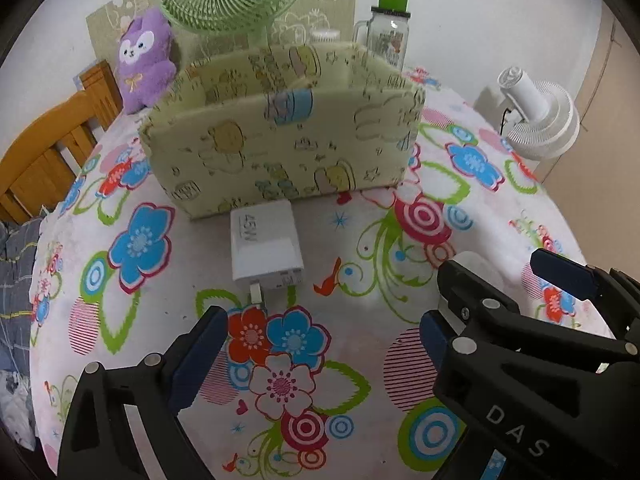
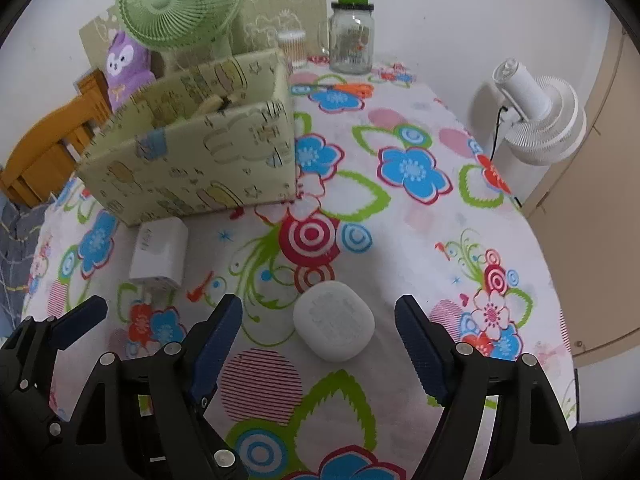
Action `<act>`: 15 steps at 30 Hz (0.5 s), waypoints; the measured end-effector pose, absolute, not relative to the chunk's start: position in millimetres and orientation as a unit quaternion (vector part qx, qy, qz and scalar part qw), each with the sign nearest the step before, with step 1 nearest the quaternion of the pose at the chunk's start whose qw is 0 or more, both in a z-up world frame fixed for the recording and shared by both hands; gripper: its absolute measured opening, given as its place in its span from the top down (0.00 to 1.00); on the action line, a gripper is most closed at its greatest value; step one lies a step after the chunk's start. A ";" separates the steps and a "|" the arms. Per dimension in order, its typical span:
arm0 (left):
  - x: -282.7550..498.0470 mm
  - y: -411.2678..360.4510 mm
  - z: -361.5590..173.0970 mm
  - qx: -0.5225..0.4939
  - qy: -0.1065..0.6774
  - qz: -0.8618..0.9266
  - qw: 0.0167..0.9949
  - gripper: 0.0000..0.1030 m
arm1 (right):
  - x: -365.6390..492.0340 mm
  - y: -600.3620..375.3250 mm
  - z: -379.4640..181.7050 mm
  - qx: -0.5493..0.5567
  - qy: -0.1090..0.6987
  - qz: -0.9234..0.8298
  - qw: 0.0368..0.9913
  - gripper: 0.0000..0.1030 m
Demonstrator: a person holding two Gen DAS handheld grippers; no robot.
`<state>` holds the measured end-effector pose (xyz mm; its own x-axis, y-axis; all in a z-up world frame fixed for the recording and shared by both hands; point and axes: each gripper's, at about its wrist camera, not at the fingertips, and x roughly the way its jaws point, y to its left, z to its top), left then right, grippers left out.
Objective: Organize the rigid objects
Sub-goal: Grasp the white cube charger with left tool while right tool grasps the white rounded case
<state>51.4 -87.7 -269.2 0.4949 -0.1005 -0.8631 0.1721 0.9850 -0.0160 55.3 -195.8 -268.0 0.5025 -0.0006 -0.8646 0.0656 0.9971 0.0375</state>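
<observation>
Both wrist views look down close across the table's (image 1: 360,312) near edge toward the storage box (image 1: 280,148), which both share.

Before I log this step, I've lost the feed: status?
Left gripper open, short of charger. Right gripper open around white case, not touching. Both lie outside the box. Nothing in the way.

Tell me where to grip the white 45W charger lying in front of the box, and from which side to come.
Grip the charger across its two long flat sides, around mid-body, coming from above on the near, plug end. It lies flat, prongs pointing toward the left gripper, whose open fingers already roughly straddle that line. Its far end seems to sit against the fabric box, so an approach from behind is likely blocked.
</observation>
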 end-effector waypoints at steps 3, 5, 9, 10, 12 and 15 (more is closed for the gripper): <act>54.9 -87.5 -281.9 0.036 0.504 -0.070 0.860 0.06 | 59.0 -196.8 -281.0 0.034 0.506 -0.019 0.861 0.24; 56.4 -87.3 -288.3 0.035 0.507 -0.068 0.858 0.06 | 61.0 -197.6 -288.9 0.038 0.512 -0.020 0.858 0.25; 58.8 -87.2 -296.0 0.035 0.510 -0.067 0.857 0.06 | 64.2 -199.5 -299.4 0.044 0.517 -0.020 0.855 0.26; 59.4 -87.1 -297.3 0.035 0.510 -0.066 0.857 0.06 | 65.2 -199.6 -300.8 0.043 0.517 -0.019 0.855 0.26; 61.6 -86.2 -299.5 0.033 0.512 -0.065 0.856 0.06 | 67.9 -199.3 -303.7 0.042 0.519 -0.017 0.854 0.28; 65.0 -85.0 -302.8 0.032 0.512 -0.064 0.856 0.06 | 71.0 -198.9 -306.7 0.040 0.518 -0.019 0.854 0.32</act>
<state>65.0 -85.0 -302.8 0.4682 -0.0772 -0.8802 0.1423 0.9898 -0.0111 71.0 -198.9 -306.7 0.4619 0.0092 -0.8869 0.0739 0.9961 0.0489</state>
